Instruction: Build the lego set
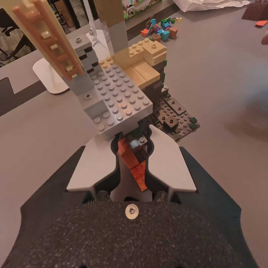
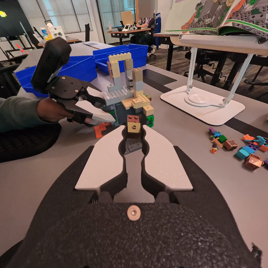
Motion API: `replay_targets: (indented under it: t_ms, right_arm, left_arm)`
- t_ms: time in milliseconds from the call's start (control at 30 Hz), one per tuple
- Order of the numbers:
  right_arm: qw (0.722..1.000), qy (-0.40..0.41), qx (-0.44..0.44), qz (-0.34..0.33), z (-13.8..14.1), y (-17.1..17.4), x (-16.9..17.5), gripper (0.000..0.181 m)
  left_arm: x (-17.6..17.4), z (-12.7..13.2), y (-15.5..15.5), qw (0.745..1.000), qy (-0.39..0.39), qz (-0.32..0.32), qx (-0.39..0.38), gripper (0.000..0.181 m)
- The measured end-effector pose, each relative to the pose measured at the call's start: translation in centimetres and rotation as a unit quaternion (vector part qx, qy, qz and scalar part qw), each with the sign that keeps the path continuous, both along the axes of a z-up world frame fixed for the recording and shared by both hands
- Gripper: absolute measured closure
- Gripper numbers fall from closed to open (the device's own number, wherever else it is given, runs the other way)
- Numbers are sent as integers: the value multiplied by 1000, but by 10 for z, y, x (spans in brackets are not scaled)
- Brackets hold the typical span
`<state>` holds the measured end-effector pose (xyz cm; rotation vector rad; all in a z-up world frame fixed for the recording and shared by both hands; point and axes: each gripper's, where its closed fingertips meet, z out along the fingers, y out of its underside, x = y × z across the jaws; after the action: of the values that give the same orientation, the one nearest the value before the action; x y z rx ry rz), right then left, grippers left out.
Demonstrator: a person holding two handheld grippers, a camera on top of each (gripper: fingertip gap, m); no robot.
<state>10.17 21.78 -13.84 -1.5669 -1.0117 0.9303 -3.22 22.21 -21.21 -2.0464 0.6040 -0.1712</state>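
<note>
While the partly built lego model (image 2: 124, 94) stands mid-table on the grey table (image 2: 181, 145), beside the white stand (image 2: 203, 104) carrying the instruction booklet (image 2: 232, 17), the left gripper (image 1: 134, 134) reaches under the model's grey studded platform (image 1: 120, 98), its jaws part-way apart about the orange and dark base bricks, contact unclear. The right gripper (image 2: 134, 129) pinches a small tan-topped brown piece (image 2: 133, 129) just before the model's near face, which suggests a placing step. The next move probably calls for aligning studs and pressing down against the left gripper's bracing; loose pieces (image 2: 243, 146) lie apart to the right.
</note>
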Motion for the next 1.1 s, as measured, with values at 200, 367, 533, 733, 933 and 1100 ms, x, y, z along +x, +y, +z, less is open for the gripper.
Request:
replay_targets:
  t_ms: [200, 367, 533, 733, 933, 1100]
  right_arm:
    - [998, -37, 15, 54, 23, -5, -11, 164]
    - [987, -112, 28, 113, 57, 2, -42, 164]
    - [968, -194, 22, 155, 68, 20, -77, 164]
    - [960, -219, -36, 171, 52, 32, -93, 164]
    - [962, -219, -35, 161, 42, 31, -92, 164]
    - [961, -225, -19, 160, 38, 30, -90, 164]
  left_arm:
    - [12, 0, -19, 1000, 10, -24, -7, 145]
    - [18, 3, -29, 999, -14, -41, -21, 138]
    - [8, 13, -41, 997, -57, -50, -28, 130]
    - [-25, 37, -51, 996, -86, -37, 12, 132]
    - [-51, 58, -45, 993, -109, -24, 45, 134]
    - [-49, 109, -36, 989, -80, -66, 107, 145]
